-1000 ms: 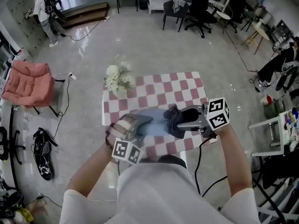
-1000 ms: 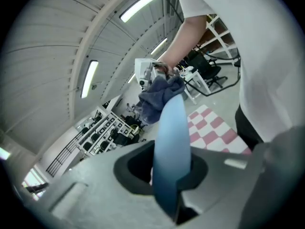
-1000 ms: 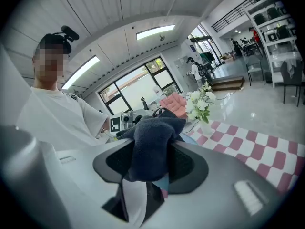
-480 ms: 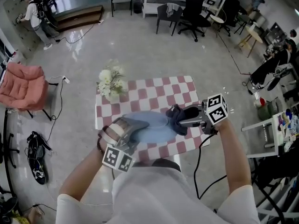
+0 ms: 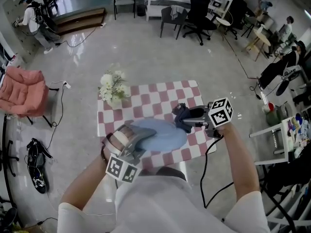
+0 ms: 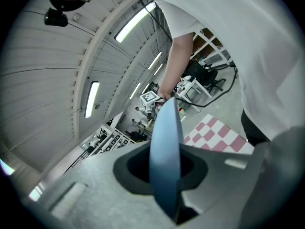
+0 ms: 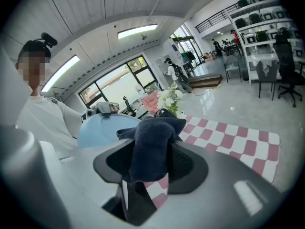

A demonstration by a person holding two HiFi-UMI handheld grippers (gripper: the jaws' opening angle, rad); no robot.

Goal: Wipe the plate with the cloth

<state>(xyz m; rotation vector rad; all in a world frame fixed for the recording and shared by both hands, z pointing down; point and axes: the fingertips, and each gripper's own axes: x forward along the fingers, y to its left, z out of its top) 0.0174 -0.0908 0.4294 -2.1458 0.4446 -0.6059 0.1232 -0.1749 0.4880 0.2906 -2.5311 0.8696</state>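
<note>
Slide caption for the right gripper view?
Right gripper shut on a dark navy cloth, close to the light blue round plate.

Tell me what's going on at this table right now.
A person works over a checked table with a gripper in each hand. The left gripper is clamped on the rim of a blue plate. The right gripper grips a dark cloth at the plate's right edge. Whether the cloth touches the plate is unclear.
</note>
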